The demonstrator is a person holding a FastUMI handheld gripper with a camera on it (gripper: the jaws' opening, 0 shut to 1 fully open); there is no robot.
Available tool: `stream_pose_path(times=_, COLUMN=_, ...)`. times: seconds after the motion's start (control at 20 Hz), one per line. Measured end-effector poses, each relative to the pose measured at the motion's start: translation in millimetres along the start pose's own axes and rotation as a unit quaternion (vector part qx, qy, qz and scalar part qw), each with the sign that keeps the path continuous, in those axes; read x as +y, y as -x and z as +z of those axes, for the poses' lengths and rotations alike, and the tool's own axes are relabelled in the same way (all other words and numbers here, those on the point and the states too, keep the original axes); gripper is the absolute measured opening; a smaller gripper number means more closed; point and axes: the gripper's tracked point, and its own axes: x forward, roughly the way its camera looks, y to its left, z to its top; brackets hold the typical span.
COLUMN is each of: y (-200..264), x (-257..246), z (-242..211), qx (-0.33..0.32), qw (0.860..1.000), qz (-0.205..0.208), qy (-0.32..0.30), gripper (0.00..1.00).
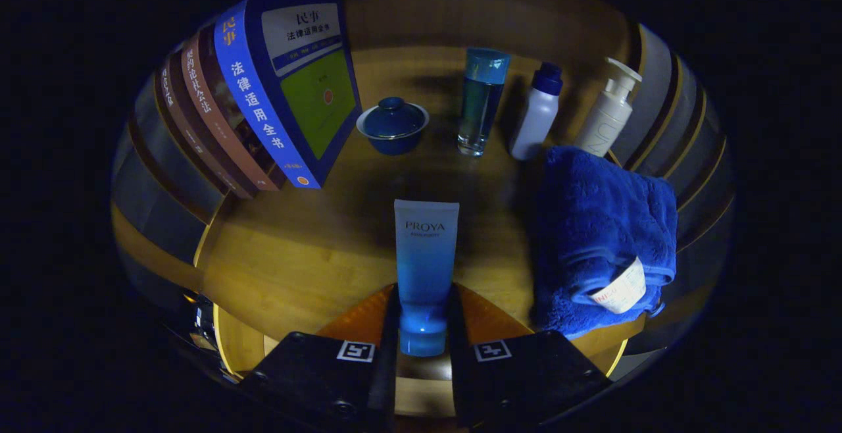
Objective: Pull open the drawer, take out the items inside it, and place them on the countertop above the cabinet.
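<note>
The hand-held gripper (424,328) is clamping a blue-and-white tube (425,268) by its capped end, both fingers pressing on its sides, with the tube's flat end pointing ahead over the wooden desk (296,255). Just right of the tube a folded blue towel (602,235) is lying on the desk (a white tag is showing at its near corner). Beyond the fingers a lidded blue bowl (393,124), a tall clear blue bottle (482,101), a small white bottle with a dark cap (536,114) and a white pump bottle (608,110) are standing in a row. Leaning books (283,91) are standing to the left of the bowl.
</note>
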Motion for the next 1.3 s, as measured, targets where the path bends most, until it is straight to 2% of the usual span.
stream_pose_path(times=0.1, y=-3, x=3, z=0, qx=0.004, qw=1.000, qz=0.006, qy=0.004, gripper=0.40)
stream_pose_path(times=0.25, y=-5, x=2, z=2, qx=0.000, qw=1.000, qz=0.011, qy=-0.008, gripper=0.52)
stream_pose_path(times=0.4, y=-1, x=-5, z=10, qx=-0.024, qw=1.000, qz=0.004, qy=0.003, gripper=1.00)
stream_pose_path(times=0.65, y=36, x=3, z=15, qx=-0.074, qw=0.997, qz=0.027, qy=-0.005, gripper=1.00)
stream_pose_path(times=0.8, y=80, x=12, z=-2, qx=-0.121, qw=0.990, qz=0.058, qy=-0.030, gripper=1.00)
stream_pose_path(times=0.9, y=116, x=13, z=-16, qx=-0.165, qw=0.984, qz=0.064, qy=-0.036, gripper=1.00)
stream_pose_path(times=1.1, y=174, x=6, z=-58, qx=-0.265, qw=0.962, qz=0.053, qy=-0.044, gripper=1.00)
stream_pose_path(times=1.3, y=198, x=4, z=-135, qx=-0.304, qw=0.949, qz=0.039, qy=-0.076, gripper=1.00)
